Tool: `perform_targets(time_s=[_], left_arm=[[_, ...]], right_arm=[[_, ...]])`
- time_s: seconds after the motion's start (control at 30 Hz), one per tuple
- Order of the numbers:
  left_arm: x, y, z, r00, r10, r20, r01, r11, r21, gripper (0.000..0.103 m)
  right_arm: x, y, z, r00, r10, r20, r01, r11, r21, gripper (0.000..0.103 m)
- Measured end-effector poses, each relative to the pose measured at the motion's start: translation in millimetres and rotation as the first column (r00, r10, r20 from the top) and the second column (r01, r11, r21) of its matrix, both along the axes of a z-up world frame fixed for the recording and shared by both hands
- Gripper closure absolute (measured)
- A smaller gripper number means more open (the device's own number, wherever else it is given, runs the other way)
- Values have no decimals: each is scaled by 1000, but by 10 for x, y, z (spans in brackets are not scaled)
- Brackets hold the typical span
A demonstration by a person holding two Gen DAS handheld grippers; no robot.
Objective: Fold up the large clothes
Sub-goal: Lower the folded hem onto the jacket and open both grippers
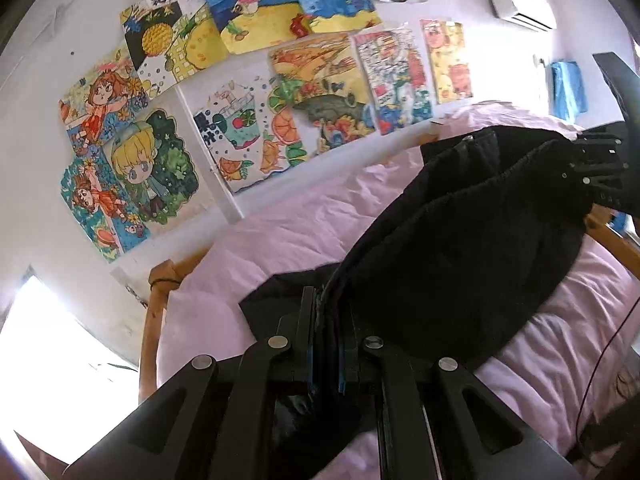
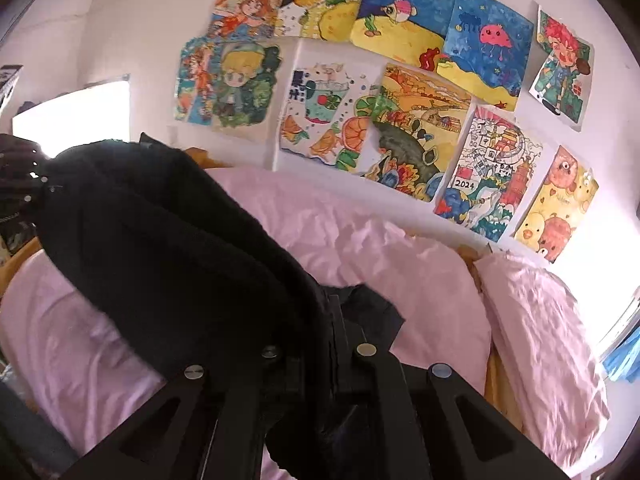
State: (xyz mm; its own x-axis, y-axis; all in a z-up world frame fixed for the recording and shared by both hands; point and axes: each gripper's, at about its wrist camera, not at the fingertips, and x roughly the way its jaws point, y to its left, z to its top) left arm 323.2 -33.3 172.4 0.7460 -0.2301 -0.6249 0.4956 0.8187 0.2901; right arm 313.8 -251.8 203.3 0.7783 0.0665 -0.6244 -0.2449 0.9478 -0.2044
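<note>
Two grippers, left gripper and right gripper, each clamped on one black garment spanning frame centre above pink bedding.

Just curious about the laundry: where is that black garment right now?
The black garment hangs between the left gripper and right gripper, both clamped on it, above the pink bedding.
</note>
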Motion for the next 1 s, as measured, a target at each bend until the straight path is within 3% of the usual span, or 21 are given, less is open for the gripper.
perform_targets(time_s=[0.23, 0.57, 0.73, 1.0], left_arm=[[716, -132, -220, 999, 42, 25, -43, 999, 23, 96], [1806, -227, -1009, 984, 123, -125, -125, 992, -2, 97], [1988, -270, -1286, 978, 143, -151, -144, 990, -1, 97], [2100, -259, -1550, 972, 141, -190, -142, 990, 4, 96]], right_arm=[[705, -90, -287, 999, -39, 22, 39, 999, -19, 95], [1532, -171, -1041, 995, -80, -57, 77, 995, -57, 94], [1711, -222, -1327, 992, -104, -72, 101, 994, -51, 93], [1789, -285, -1513, 988, -124, -88, 122, 992, -26, 88]])
